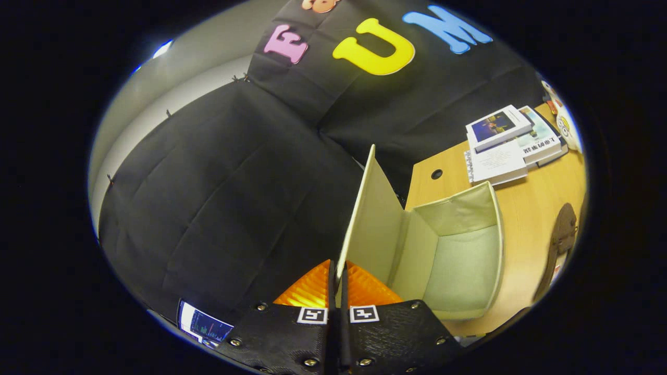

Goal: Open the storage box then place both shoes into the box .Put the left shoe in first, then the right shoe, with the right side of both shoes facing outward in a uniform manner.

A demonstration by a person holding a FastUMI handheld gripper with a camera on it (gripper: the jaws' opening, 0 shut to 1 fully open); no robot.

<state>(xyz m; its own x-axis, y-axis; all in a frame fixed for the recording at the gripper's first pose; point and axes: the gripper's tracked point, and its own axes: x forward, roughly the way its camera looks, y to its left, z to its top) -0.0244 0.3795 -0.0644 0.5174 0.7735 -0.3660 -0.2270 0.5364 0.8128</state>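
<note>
The jaws are clenched on the edge of the box lid (pixel 371 219), both orange fingers (pixel 312 289) pressing it, so the gripper (pixel 338 284) holds it swung upright. The fabric storage box (pixel 458 260) stands open on the wooden table (pixel 526 219). A brown shoe (pixel 560 245) lies just beside it, within easy reach for loading.
</note>
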